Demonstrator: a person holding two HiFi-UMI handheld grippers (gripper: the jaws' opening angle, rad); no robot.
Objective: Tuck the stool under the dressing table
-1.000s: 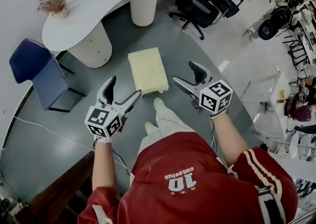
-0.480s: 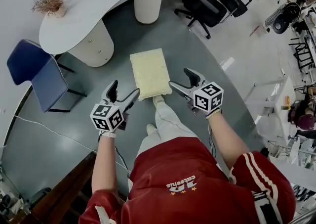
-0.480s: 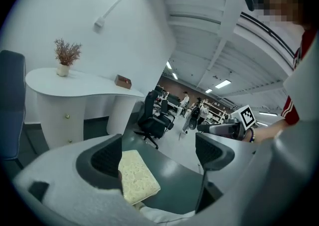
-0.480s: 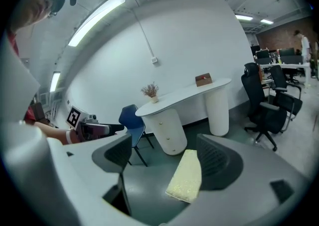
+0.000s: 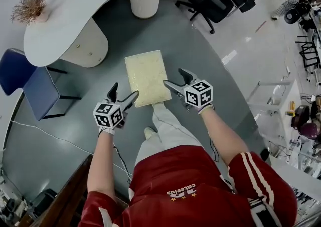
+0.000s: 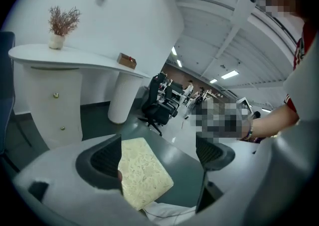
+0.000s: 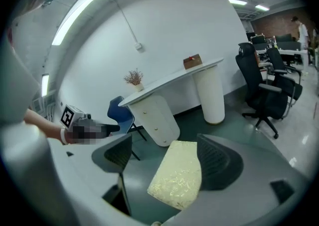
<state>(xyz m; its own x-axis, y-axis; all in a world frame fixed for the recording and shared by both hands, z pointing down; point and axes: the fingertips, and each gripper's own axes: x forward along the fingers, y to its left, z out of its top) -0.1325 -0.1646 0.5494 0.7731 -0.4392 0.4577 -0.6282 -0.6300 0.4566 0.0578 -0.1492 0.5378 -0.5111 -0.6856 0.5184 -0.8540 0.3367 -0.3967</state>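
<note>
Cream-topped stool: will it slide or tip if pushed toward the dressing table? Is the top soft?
It probably slides, since the stool stands on a smooth, glossy floor. Its textured cream top looks padded, so it likely gives a little under pressure. Tipping seems unlikely given the broad flat top, but its legs are hidden, so pushing low is safer.

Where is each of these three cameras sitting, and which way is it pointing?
Head view: on the person's head, looking steeply down at the stool before the dressing table; shows the red shirt, the left hand-held gripper and the right hand-held gripper.
Left gripper view: on the left hand-held gripper, looking along its open jaws toward the stool; shows the person's right forearm.
Right gripper view: on the right hand-held gripper, looking along its open jaws at the stool; shows the left forearm.
Shared: all see stool and dressing table.
</note>
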